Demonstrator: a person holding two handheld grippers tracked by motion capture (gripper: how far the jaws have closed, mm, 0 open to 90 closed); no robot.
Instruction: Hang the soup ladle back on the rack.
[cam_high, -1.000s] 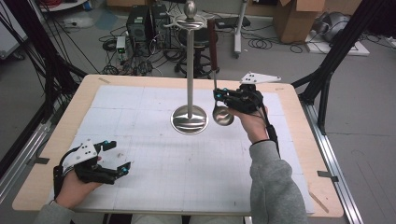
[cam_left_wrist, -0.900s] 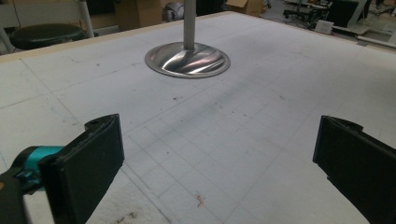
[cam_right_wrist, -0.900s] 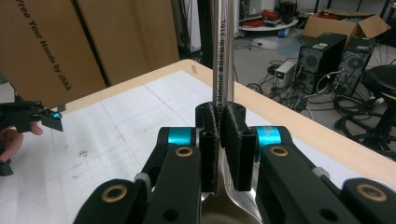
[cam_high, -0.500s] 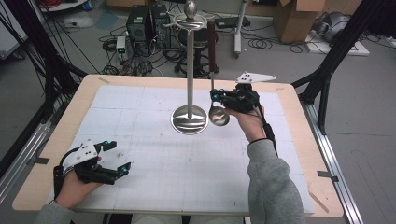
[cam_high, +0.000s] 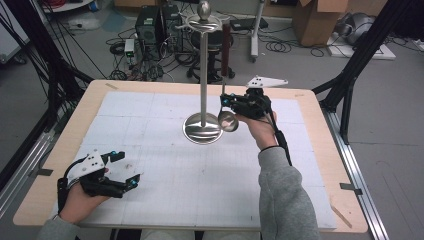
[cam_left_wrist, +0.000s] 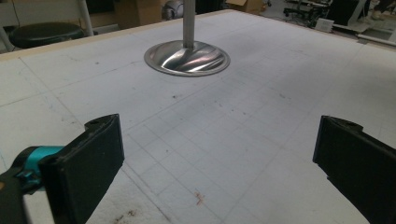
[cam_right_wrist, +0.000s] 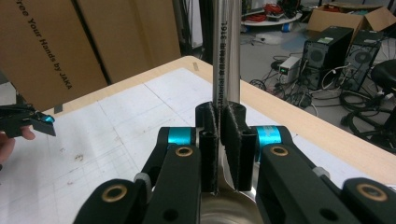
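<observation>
At the near left corner of the white gridded table mat (cam_high: 165, 200), the left black two-jaw gripper (cam_high: 119, 172) is resting in the person's left hand (cam_high: 80, 200), its jaws spread wide with nothing between them. Well ahead of its jaws, the round polished base of the tall stainless steel stand (cam_left_wrist: 187, 57) is sitting on the mat. Farther off, the right black two-jaw gripper (cam_high: 229, 102) is hovering just to the right of that base, its jaws pressed onto the flat engraved handle of a shiny steel ladle (cam_right_wrist: 226, 60). The handle is pointing upward, and the ladle's bowl (cam_high: 228, 121) is hanging below the jaws, beside the stand's base.
</observation>
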